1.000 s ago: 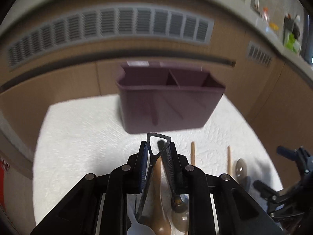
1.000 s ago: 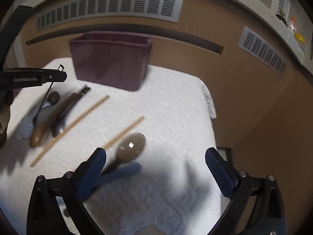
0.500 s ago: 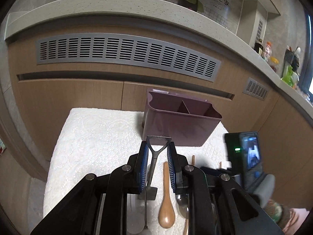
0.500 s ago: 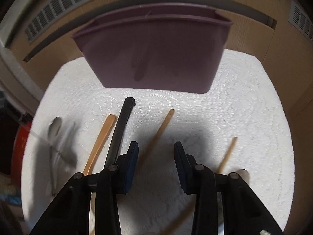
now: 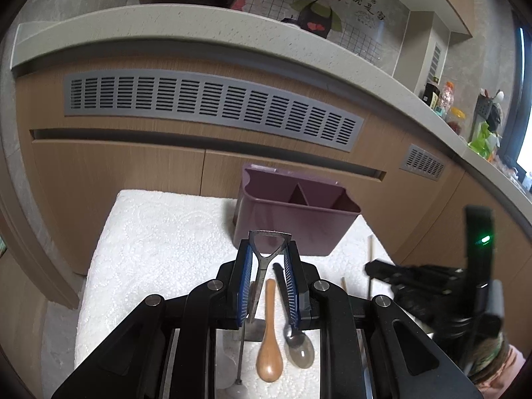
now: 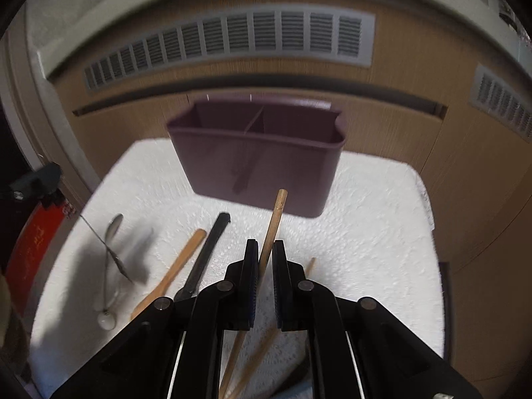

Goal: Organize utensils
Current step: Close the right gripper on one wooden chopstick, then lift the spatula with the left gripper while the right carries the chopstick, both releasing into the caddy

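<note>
Gripping one chopstick (image 6: 272, 222) off-centre, right tongs (image 6: 265, 259) risk it pivoting and missing the caddy (image 6: 259, 156); left tongs (image 5: 267, 259) clamp a spatula (image 5: 266, 252).

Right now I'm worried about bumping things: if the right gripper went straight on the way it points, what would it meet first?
Probably the front wall of the purple caddy, with the held chopstick touching it before the right gripper does; depth is unclear.

Caddy (image 5: 296, 222) stands on towel (image 5: 159, 232), behind spoons (image 5: 270, 349).
</note>
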A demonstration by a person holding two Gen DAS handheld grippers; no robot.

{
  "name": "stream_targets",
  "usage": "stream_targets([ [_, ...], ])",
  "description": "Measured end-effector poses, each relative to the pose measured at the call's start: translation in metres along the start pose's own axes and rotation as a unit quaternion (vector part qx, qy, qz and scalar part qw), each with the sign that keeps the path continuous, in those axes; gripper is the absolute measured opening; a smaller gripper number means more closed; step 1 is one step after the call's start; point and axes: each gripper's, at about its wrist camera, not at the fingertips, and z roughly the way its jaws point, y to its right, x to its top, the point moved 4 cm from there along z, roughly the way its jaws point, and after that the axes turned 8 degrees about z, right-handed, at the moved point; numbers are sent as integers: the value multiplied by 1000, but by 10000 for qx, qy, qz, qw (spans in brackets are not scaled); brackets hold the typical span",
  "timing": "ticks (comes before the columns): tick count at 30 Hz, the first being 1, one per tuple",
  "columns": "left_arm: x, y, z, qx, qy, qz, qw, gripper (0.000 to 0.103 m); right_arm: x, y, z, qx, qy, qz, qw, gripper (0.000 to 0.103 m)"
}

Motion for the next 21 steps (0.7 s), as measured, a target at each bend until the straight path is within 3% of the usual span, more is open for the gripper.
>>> stream_targets([
  [7,16,18,-13,-53,78,121,9999,20,28,4,-36,178,442,42,9989,6],
  [12,46,34,-26,-180,255,298,9991,20,49,0,-65,276,849,-19,9960,5],
  [15,82,43,-34,-294,498,435,9974,20,78,-1,-85,258,1216,-92,9922,4],
  [21,159,52,-37,-91,1094,830,9905,20,162,-5,-127,50,2054,-220,9784,4],
])
